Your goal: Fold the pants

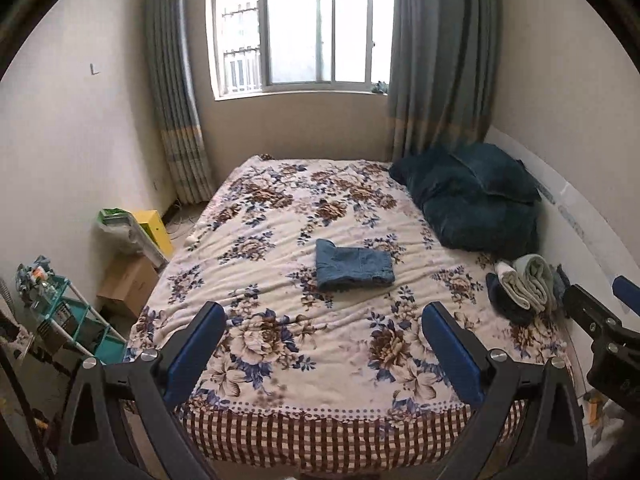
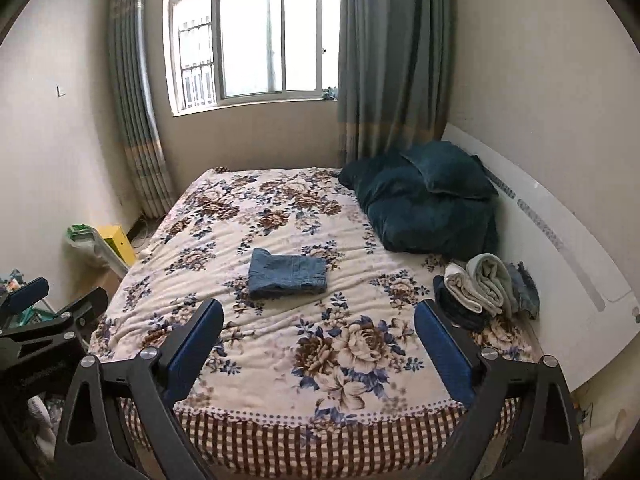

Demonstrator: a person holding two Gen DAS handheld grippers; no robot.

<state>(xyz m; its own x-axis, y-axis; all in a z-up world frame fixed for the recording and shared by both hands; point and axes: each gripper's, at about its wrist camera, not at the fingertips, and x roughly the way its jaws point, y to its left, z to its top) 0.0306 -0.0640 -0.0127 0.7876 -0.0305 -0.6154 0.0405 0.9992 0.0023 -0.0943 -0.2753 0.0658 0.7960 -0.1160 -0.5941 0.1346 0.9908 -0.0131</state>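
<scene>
From your left wrist camera, your left gripper (image 1: 324,320) hangs over the foot of the bed (image 1: 280,432), its blue pads spread wide with nothing between them. The folded denim pants (image 1: 352,269) lie as a flat rectangle in the middle of the floral blanket, well ahead of the pads. To the left on the floor, a cardboard box (image 1: 130,284) has a plastic bag (image 1: 120,232) resting on top; what fills either you cannot tell. A teal rack (image 1: 80,320) holds small clutter, too blurred to name

From your right wrist camera, your right gripper (image 2: 320,318) also stands wide apart and empty. The pants (image 2: 287,274) sit ahead, slightly left of centre. Rolled cloths (image 2: 480,286) are piled at the right edge, near dark pillows (image 2: 428,196)
</scene>
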